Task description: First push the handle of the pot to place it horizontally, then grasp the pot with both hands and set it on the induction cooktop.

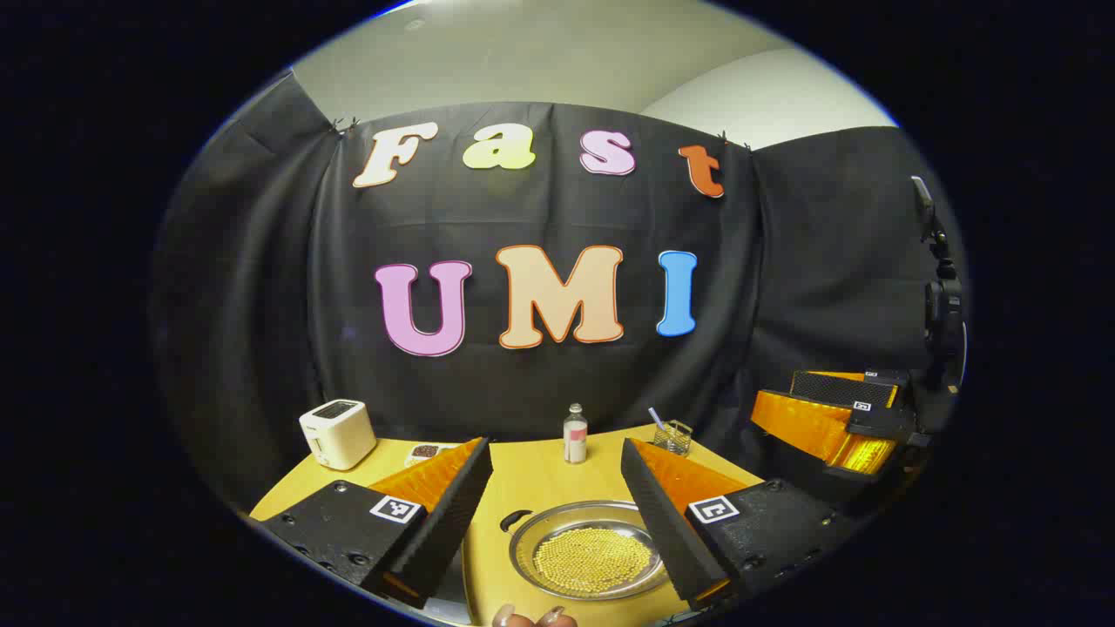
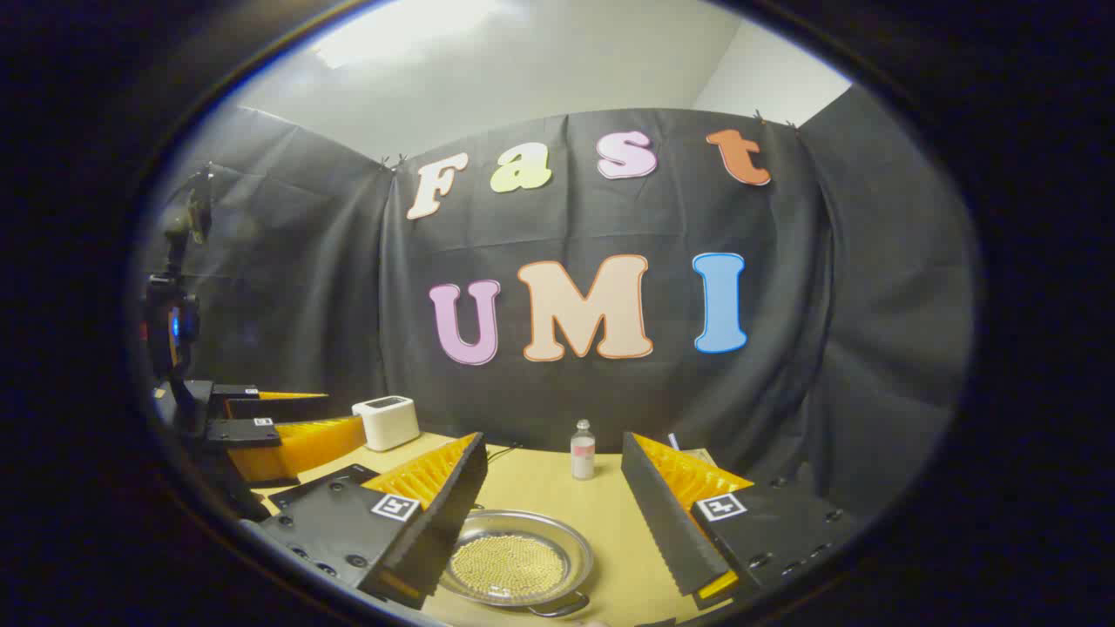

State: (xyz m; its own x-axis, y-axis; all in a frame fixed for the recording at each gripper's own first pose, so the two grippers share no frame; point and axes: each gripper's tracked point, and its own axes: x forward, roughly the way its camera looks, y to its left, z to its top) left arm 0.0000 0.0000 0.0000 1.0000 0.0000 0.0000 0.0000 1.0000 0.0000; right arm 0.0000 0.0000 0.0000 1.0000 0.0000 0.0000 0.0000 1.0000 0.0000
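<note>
Pot (image 1: 592, 549) sits near the front edge of the tabletop (image 1: 540, 475), shallow and metal, full of small yellow beads; we see one dark handle (image 1: 516, 520) at its rim; the left gripper (image 1: 557, 514) hovers above it with jaws wide, gripping nothing; the right gripper (image 2: 553, 514) hangs wide too, with the pot towards its left finger; a small bottle (image 1: 575, 433) stands at the back edge, a white toaster (image 1: 337, 432) at the back left corner

Right gripper (image 2: 557, 514) fingers spread above table (image 2: 610, 557), pot (image 2: 516, 557) lower left, bottle (image 2: 582, 450) beyond, toaster (image 2: 385, 421) far left
</note>
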